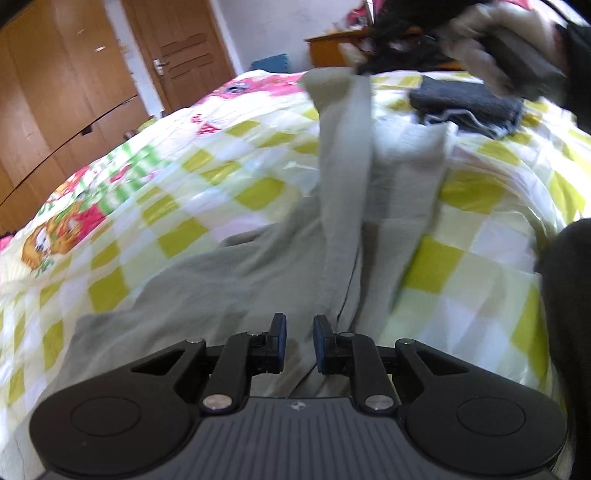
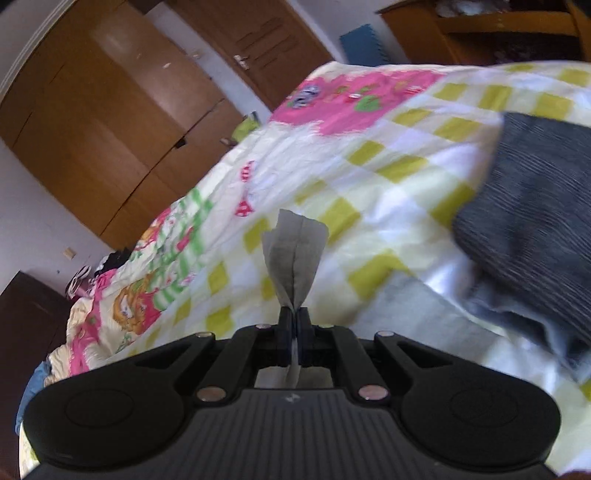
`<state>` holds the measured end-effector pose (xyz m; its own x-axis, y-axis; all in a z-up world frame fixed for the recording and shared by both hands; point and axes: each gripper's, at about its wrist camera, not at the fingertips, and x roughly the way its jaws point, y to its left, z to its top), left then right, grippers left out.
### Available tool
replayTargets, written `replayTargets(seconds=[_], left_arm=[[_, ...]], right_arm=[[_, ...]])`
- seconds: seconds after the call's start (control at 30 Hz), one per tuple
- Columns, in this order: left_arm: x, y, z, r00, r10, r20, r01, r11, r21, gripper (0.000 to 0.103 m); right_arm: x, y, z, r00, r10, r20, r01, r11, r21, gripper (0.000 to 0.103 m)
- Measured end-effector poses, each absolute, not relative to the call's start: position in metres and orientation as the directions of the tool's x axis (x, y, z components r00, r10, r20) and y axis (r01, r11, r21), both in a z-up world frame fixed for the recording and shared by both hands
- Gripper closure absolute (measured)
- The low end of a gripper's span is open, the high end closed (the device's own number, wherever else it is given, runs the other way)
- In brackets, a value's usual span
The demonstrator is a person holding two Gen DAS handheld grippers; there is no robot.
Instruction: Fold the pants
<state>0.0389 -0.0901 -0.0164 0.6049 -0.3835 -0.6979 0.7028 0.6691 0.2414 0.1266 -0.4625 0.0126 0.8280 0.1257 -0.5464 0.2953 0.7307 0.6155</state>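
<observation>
Light grey pants (image 1: 258,269) lie on the checked bedspread (image 1: 177,177), waist end near my left gripper (image 1: 299,343), which is open just above the cloth and holds nothing. One pant leg (image 1: 347,147) is lifted up toward the top of the left wrist view, where my right gripper (image 1: 360,70) holds its end. In the right wrist view the right gripper (image 2: 294,321) is shut on a fold of the grey pant leg (image 2: 293,251), held above the bed.
A folded dark grey garment (image 2: 532,221) lies on the bed to the right, also in the left wrist view (image 1: 469,103). Wooden wardrobe and door (image 2: 110,122) stand beyond the bed's left side. A wooden shelf (image 2: 480,33) stands at the far end.
</observation>
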Motion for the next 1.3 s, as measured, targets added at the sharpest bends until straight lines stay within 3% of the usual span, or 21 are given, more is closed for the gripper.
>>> replayTargets(seconds=[0.17,0.43,0.63,0.77,0.8,0.93,1.0,1.13,1.27,1.3], left_arm=[[0.033,-0.114,-0.020,0.587,-0.369,-0.720,0.735,0.616,0.284,0.071],[0.033,-0.129,-0.021,0.588,-0.332,-0.738,0.747,0.574,0.337,0.071],[0.031,-0.133,-0.023,0.593,-0.324,-0.737,0.744,0.571,0.348,0.071],[0.031,-0.133,-0.023,0.594,-0.322,-0.737,0.744,0.568,0.352,0.071],[0.031,-0.133,-0.023,0.594,-0.322,-0.737,0.744,0.568,0.352,0.071],[0.030,-0.133,-0.023,0.598,-0.323,-0.734,0.744,0.565,0.357,0.071],[0.029,-0.134,-0.023,0.599,-0.325,-0.731,0.745,0.561,0.361,0.071],[0.027,-0.131,-0.022,0.595,-0.334,-0.731,0.750,0.556,0.357,0.071],[0.024,-0.132,-0.024,0.603,-0.330,-0.726,0.749,0.549,0.372,0.071],[0.023,-0.131,-0.023,0.604,-0.331,-0.725,0.748,0.548,0.374,0.071]], right_arm=[[0.093,-0.500,-0.045,0.801,0.119,-0.586,0.414,0.597,0.687,0.100],[0.085,-0.509,-0.052,0.824,0.126,-0.553,0.405,0.553,0.729,0.094],[0.089,-0.525,-0.066,0.794,0.174,-0.583,0.426,0.524,0.737,0.089],[0.093,-0.524,-0.064,0.801,0.179,-0.571,0.411,0.528,0.743,0.072],[0.095,-0.523,-0.064,0.795,0.175,-0.580,0.420,0.530,0.737,0.072],[0.096,-0.520,-0.061,0.791,0.149,-0.593,0.440,0.535,0.721,0.074],[0.091,-0.523,-0.061,0.788,0.143,-0.599,0.445,0.539,0.715,0.096],[0.081,-0.523,-0.051,0.807,0.124,-0.577,0.409,0.588,0.698,0.097],[0.076,-0.527,-0.058,0.782,0.085,-0.618,0.451,0.608,0.654,0.089],[0.072,-0.527,-0.057,0.783,0.103,-0.613,0.439,0.606,0.663,0.078]])
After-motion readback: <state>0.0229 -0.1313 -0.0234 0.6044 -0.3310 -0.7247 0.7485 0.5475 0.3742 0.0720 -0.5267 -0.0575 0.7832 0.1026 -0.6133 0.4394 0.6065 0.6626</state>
